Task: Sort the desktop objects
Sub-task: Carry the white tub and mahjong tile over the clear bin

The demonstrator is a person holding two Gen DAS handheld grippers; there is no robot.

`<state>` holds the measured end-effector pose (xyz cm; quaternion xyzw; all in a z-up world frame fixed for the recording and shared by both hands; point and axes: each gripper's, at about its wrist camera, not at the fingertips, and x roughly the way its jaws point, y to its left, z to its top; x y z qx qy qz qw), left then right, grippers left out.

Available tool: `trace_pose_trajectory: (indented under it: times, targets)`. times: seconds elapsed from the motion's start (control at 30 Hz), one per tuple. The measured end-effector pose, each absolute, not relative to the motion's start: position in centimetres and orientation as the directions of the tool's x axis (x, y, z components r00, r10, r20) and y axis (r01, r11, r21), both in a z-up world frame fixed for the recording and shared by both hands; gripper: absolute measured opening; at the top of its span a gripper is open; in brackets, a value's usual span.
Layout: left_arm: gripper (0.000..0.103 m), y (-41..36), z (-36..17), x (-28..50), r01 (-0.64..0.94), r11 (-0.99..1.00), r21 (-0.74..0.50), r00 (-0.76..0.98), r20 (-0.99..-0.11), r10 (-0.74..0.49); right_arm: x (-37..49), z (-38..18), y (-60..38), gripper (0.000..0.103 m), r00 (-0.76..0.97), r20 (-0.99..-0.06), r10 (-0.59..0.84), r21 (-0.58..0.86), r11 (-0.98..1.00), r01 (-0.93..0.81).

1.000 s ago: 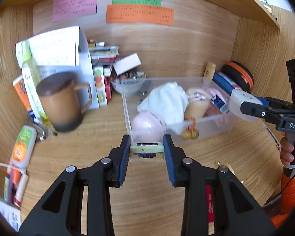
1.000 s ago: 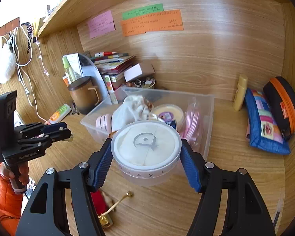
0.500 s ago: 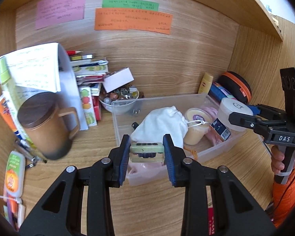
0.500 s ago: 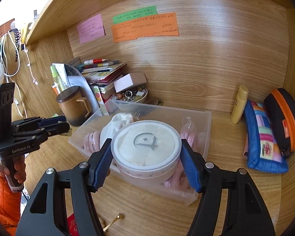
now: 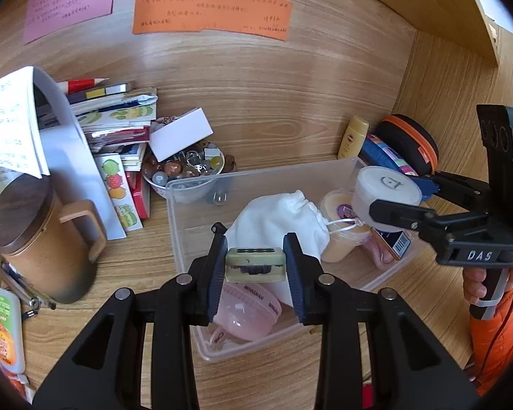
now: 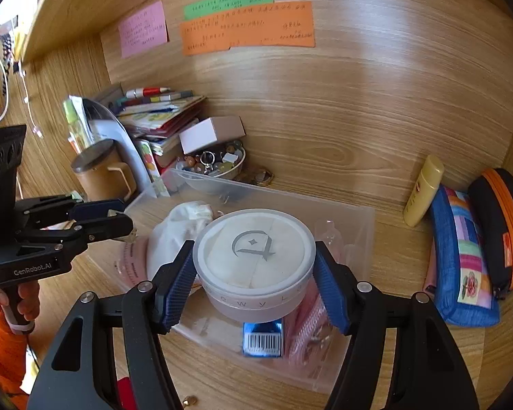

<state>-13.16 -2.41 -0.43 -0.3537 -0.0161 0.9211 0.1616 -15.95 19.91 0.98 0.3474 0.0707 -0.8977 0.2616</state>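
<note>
At lower centre, the left gripper (image 5: 255,263) clamps a small pale-green rectangular block (image 5: 255,263) above the clear plastic bin (image 5: 201,184); the right gripper (image 6: 254,266) grips a round white lidded jar (image 6: 254,256), centre frame, over the same bin.

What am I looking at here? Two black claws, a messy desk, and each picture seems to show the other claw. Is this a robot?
No robot: a person holds a two-finger gripper in each hand, each with a camera looking along its fingers. The left camera shows the left gripper shut on a small green block; the right gripper appears at its side. The right camera shows that gripper clamping a round white tin. Both hover over a clear bin holding a white pouch. A brown mug stands on the desk.
</note>
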Motion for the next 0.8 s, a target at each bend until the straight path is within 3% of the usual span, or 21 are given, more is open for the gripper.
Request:
trace_pose_trajectory:
  times: [0.8]
  targets:
    - [0.033,-2.0,-2.6,-16.5,-0.275,-0.953,-0.127,-0.659,-0.697,0.283,-18.4,-0.5,17.6,0.063,-0.624,-0.697,-0.354,-0.051,-0.843,0.535]
